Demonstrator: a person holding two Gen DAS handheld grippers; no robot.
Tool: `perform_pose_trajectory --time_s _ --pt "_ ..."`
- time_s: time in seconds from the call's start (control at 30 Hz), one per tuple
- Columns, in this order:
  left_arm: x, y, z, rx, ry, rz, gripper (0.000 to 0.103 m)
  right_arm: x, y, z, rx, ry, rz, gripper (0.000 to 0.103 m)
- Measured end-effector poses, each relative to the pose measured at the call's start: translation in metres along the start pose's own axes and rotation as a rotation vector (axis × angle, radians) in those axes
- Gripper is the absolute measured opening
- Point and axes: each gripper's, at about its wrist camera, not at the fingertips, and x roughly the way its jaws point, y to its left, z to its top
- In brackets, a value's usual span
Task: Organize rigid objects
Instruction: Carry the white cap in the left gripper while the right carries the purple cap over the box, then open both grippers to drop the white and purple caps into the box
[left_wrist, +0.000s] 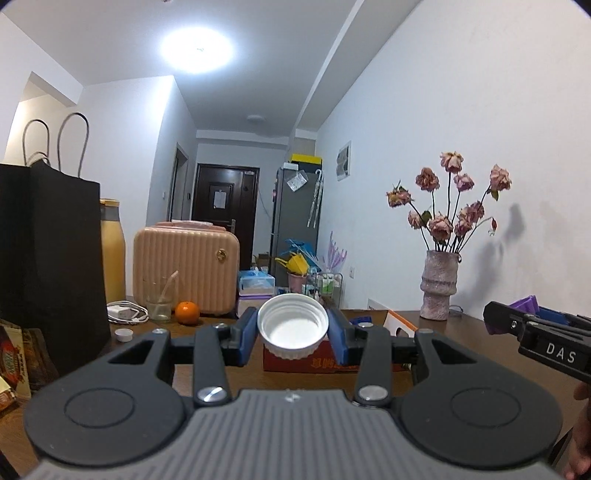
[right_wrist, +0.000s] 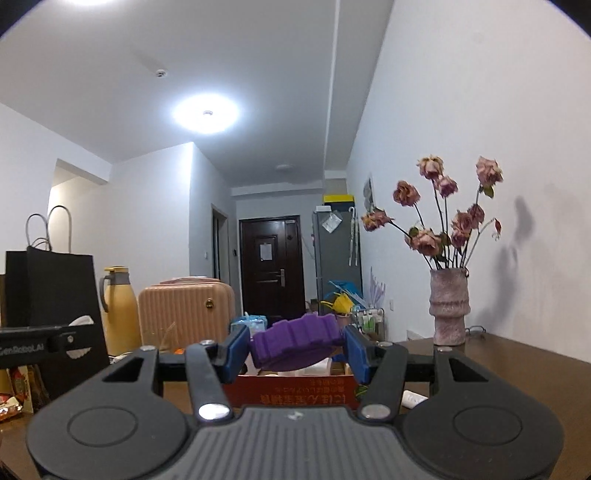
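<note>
white cap (left_wrist: 293, 326) clamped between left tongs (left_wrist: 293, 332) — purple piece (right_wrist: 297, 341) in right tongs (right_wrist: 297, 347).

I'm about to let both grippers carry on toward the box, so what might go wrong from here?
1. The left gripper pinches the white cap only at its rim; it may pop out.
2. The purple part sits tilted in the right gripper and might twist free.
3. The cardboard box already holds items, so a dropped piece may bounce out.
</note>
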Motion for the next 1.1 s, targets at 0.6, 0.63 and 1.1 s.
perform_pose_trajectory --time_s 0.6,0.63,1.1 --pt "0.289 0.014 0.053 -0.057 0.381 -0.191 0.041 0.216 -0.07 0.043 0.104 0.276 0.102 0.054" --pt "0.31 0.016 0.05 -0.072 0.422 -0.189 0.041 0.241 -0.074 0.042 0.09 0.315 0.107 0.054" --pt "0.513 -0.005 -0.029 0.032 0.815 -0.098 0.041 0.484 -0.104 -0.053 0.142 0.766 0.049 0.055"
